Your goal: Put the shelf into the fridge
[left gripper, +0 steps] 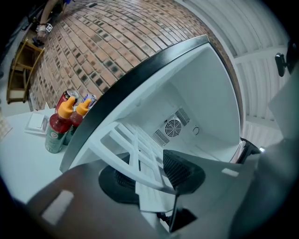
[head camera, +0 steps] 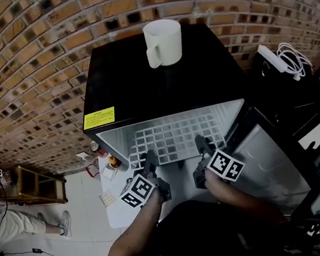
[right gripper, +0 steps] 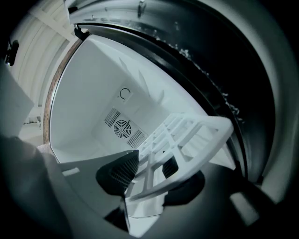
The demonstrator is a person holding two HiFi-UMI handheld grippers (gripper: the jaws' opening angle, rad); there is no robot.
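The small black fridge (head camera: 157, 76) is standing open against the curved brick wall (head camera: 16, 69), its door (head camera: 269, 161) swung out toward four o'clock. Inside its white cavity one white plastic grid shelf (head camera: 174, 140) is lying flat across the width, with its front rim at the mouth. One round fan vent (left gripper: 173, 127) is showing on the back wall beyond it. On the fridge top, toward twelve o'clock, one white handled mug (head camera: 163, 43) is standing upright, and a yellow label (head camera: 99, 117) is sitting at the nine o'clock front corner.

At eight o'clock of the fridge, on a white counter (left gripper: 23, 158), two red bottles with orange caps (left gripper: 58, 126) are standing side by side, touching or nearly so. Two drink cans (left gripper: 67, 95) are standing just behind them.

The person is reaching in from six o'clock with both forearms stretched forward, almost parallel. The left tongs (head camera: 149, 159) and the right tongs (head camera: 202, 144) are pointing into the fridge mouth, each carrying one marker cube (head camera: 137, 190). Each pair is standing wide apart with the shelf's front rim passing between its ribbed pads. I am not seeing the pads pressing on the rim, so neither pair is gripping it.

A second person's leg and shoe (head camera: 17, 221) are showing on the floor at eight o'clock, beside a wooden stand (head camera: 33, 185).
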